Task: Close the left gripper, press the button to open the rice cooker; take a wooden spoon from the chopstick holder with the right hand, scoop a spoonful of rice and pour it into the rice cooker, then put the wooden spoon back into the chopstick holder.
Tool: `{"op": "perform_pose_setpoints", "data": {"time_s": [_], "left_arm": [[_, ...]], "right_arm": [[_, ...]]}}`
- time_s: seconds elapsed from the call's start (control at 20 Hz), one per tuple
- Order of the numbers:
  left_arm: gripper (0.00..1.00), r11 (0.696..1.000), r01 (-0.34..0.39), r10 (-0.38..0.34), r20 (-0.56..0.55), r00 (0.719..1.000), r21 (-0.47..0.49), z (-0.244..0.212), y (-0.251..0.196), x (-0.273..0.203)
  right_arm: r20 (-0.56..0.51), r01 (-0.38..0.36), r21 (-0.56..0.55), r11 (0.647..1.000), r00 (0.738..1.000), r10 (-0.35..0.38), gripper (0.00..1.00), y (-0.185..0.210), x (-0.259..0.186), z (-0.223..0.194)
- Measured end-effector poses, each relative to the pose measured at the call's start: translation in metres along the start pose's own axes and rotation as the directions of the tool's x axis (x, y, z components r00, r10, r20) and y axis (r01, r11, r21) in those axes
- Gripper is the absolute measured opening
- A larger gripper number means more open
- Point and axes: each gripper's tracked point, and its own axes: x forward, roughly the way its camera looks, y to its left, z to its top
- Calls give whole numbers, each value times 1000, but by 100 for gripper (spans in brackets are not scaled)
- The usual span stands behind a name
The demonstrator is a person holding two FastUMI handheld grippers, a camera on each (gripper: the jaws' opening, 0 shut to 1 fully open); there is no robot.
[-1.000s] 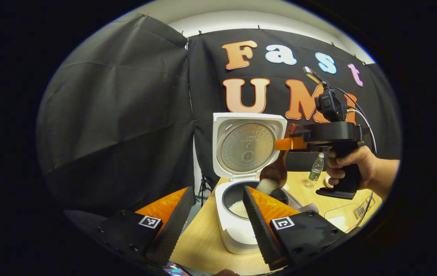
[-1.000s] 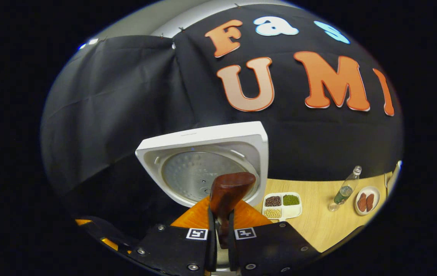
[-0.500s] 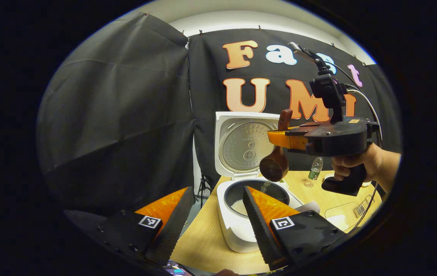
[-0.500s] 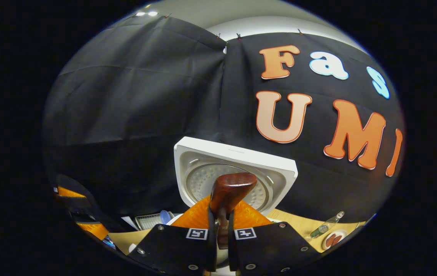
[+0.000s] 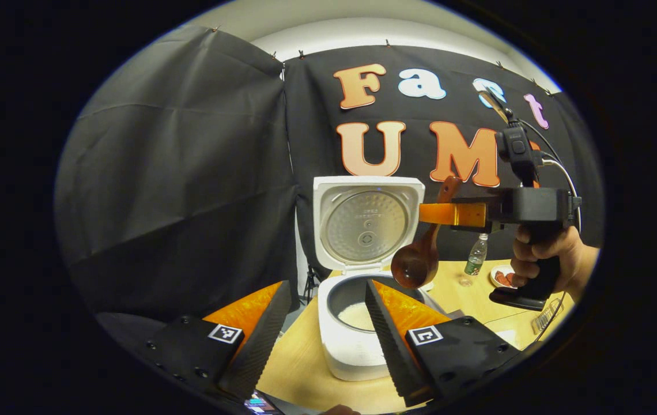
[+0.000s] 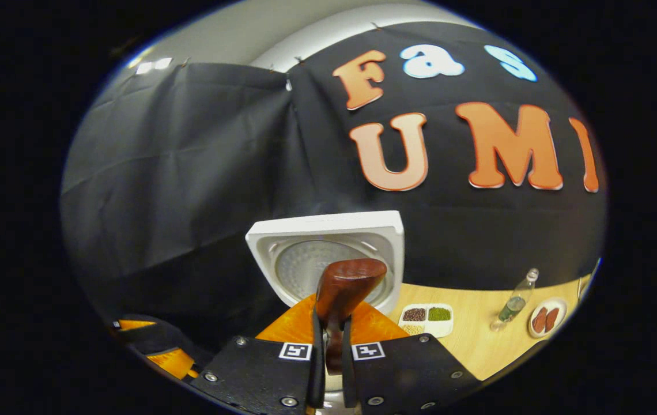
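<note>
Emptied and lifted, wooden spoon [image 5: 420,259] stays clenched in right tool [image 6: 328,346]; left tool [image 5: 323,328] gapes.

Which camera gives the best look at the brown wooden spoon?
The left gripper view: the brown wooden spoon hangs side-on, bowl empty, above the white rice cooker. The right gripper view shows just its handle end between the jaws.

Your left gripper view looks from low over the tabletop [image 5: 305,369] toward the rice cooker [image 5: 357,340] at 12 o'clock. Your right gripper view sits nearer, sharing its raised lid [image 6: 328,248].
</note>
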Motion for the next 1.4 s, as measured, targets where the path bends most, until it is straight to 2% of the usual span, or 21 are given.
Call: {"op": "perform_pose_setpoints", "data": {"time_s": [0.2,0.35,0.4,0.45,0.5,0.75,0.9,0.95,1.0,1.05,1.4], "left_arm": [[94,998,47,-48,14,999,42,5,-51,-12],[94,995,79,-79,9,997,56,6,-84,-16],[89,994,87,-87,9,996,61,7,-94,-19],[89,993,96,-97,11,995,70,9,-104,-21],[94,992,102,-103,15,995,77,10,-112,-22],[94,984,147,-149,11,989,97,16,-158,-29],[94,980,168,-169,-2,986,104,15,-180,-34],[89,979,171,-171,-5,985,107,14,-186,-37],[94,978,176,-176,-9,984,109,15,-192,-38],[94,978,177,-177,-14,984,112,14,-196,-41],[90,979,171,-167,-43,985,114,13,-222,-56]], "right_arm": [[-12,70,176,982,998,-69,11,-75,-54,-2],[-17,140,281,950,990,-140,11,-134,-102,-9],[-19,166,305,938,986,-168,11,-154,-117,-12],[-21,195,323,926,980,-199,11,-174,-132,-16],[-23,225,334,915,973,-231,11,-194,-147,-20],[-55,360,387,849,928,-369,11,-272,-226,-49],[-70,416,415,809,901,-427,11,-304,-264,-65],[-79,432,423,797,893,-442,11,-313,-277,-72],[-90,446,430,785,886,-455,11,-321,-288,-77],[-101,459,435,775,880,-465,11,-328,-299,-83],[-167,533,417,736,841,-515,11,-381,-347,-122]]}}
